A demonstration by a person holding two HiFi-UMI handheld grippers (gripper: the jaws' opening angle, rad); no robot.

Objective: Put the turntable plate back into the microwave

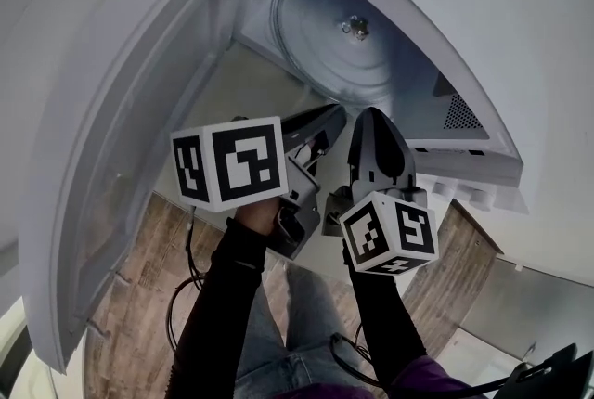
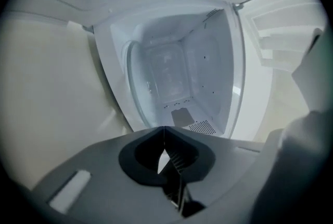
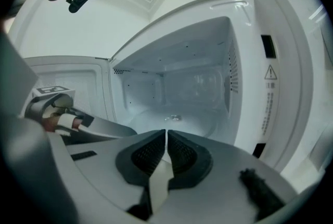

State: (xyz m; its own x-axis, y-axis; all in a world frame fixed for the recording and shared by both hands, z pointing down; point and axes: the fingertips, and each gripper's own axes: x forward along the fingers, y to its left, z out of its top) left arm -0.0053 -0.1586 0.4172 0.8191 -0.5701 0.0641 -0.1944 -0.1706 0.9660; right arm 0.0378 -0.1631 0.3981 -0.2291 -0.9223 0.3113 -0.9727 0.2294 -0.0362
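Our left gripper and right gripper have their fingers pressed together, holding nothing. The turntable plate looks like glass: heavy, slippery, easy to break. We would grab its rim.

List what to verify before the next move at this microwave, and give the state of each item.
1. Microwave door swung open: ok.
2. Turntable plate lying inside the cavity: ok.
3. Plate seated properly on the centre hub: cannot tell.
4. Left gripper shut with nothing between its jaws: ok.
5. Right gripper shut with nothing between its jaws: ok.
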